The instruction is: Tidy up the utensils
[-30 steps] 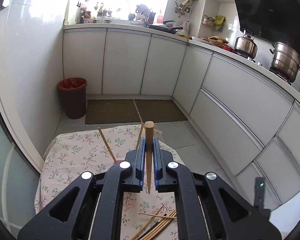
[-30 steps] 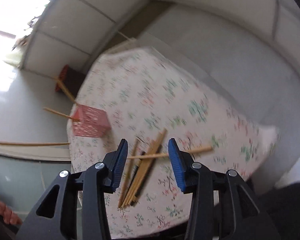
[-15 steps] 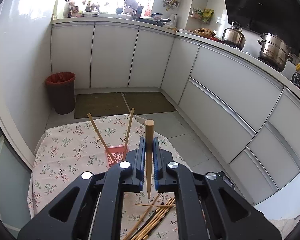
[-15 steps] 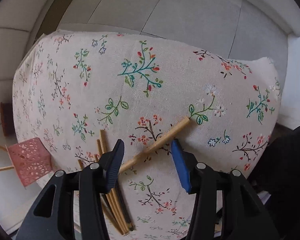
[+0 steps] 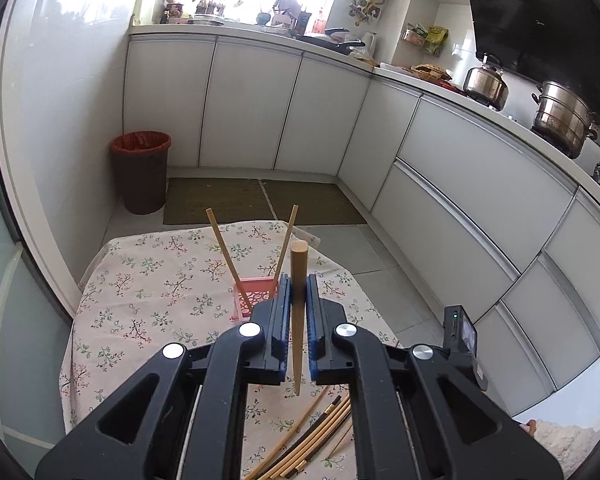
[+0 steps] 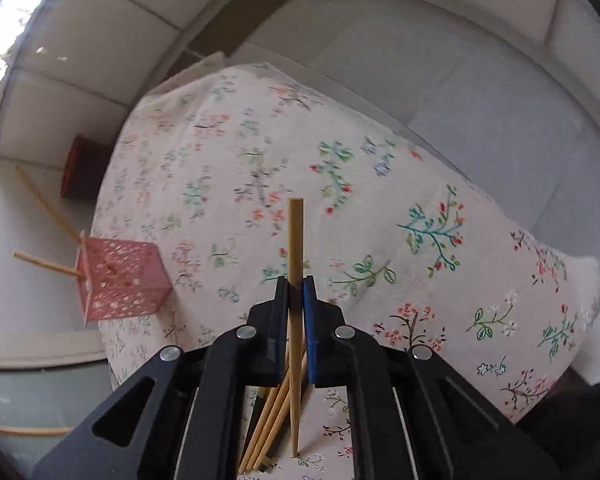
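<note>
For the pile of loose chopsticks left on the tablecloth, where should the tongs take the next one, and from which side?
Probably near the middle of an outer stick in the loose chopsticks, coming straight down from above with the pads either side of its width. They lie flat and nearly parallel on the tablecloth, packed close together, so only an edge stick leaves room for a pad beside it.

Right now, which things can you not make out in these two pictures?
- Loose chopsticks: left view, count hidden by the left gripper; right view, by the right gripper.
- Pink basket: left view, its right side behind the jaws.
- Bin: right view, blurred.
- Counter items: left view, too small.
</note>
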Available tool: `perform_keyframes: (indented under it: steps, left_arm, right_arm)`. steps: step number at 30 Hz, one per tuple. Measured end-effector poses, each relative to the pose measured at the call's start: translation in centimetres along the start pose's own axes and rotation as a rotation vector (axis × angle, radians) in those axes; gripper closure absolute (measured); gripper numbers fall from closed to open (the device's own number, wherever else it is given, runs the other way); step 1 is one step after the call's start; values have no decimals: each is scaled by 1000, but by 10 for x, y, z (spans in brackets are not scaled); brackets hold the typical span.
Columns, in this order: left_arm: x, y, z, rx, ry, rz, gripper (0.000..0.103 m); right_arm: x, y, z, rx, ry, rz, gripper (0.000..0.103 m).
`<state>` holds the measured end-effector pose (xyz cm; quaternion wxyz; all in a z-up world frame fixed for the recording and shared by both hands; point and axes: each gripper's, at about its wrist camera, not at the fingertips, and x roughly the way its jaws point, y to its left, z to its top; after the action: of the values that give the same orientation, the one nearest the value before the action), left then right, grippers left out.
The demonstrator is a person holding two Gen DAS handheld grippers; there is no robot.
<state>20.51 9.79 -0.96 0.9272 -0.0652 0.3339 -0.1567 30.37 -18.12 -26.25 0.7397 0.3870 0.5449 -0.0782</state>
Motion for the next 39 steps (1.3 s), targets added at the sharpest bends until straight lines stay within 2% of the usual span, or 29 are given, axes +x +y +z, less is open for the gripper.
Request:
perform_keyframes:
  steps: [3,7,11,12,13,15,22,27,30,32,34,37,39]
  left_arm:
    - [-5,2,-2,-14,-3,14,96]
    - [-7,3,1,-33,-4,42,96]
    - [-4,3,13,-53,-20,70,96]
    - [-1,2,17,-59,-24,81,96]
    - [1,2,22,-65,-28,85,96]
    - [8,3,31,-74,-39,99,96]
    - [36,6,66,-96,-105,156,96]
    - [67,14,75,-90,-129,214,96]
    - [92,25,66,-100,-92,216,95]
    - [104,34,55,-114,-48,210,84]
    - [99,42,43,-136,-52,205,84]
    - [67,50,34,-177,-132,197,84]
    - [42,55,30,-204,-185,215,79]
  right_arm:
    - [-36,22,-20,-190,-100,60,95]
    - [-89,47,-49,-380,-223,112,95]
    - [-137,62,-72,-462,-293,186,95]
    - [-148,65,-70,-472,-305,205,95]
    - [-146,78,-80,-477,-317,220,95]
    - [-161,82,-73,-478,-345,251,95]
    - [-178,98,-50,-446,-395,323,95]
    - [-181,109,-34,-448,-440,342,95]
    - [-177,118,-30,-465,-472,343,95]
    - [-171,126,-28,-474,-481,346,95]
    - [-165,134,-27,-488,-498,348,95]
    - [-154,150,-25,-507,-518,358,95]
    - [-147,161,-20,-514,-523,372,95]
